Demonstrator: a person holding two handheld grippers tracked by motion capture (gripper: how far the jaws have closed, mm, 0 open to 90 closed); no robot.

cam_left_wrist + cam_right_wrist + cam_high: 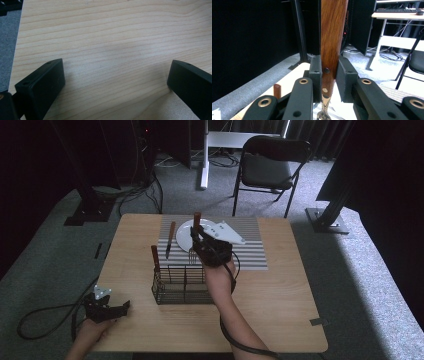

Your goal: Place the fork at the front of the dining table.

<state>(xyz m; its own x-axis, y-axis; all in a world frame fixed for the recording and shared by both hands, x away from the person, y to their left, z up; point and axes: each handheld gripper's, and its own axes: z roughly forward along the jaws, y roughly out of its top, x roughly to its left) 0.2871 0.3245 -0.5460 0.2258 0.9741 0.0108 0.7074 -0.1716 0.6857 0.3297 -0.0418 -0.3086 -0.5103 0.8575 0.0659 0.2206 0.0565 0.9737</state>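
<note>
Pinching a wooden-handled fork upright above the wire caddy, the right gripper clamps its stiff, light handle low — 2 rivets there. Left gripper rests spread, holding nothing.

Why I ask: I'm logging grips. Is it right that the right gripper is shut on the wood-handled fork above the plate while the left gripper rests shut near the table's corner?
Not quite: the left gripper is open, its jaws wide apart over bare table, as the left gripper view shows. The right gripper is indeed shut on the fork.
</note>
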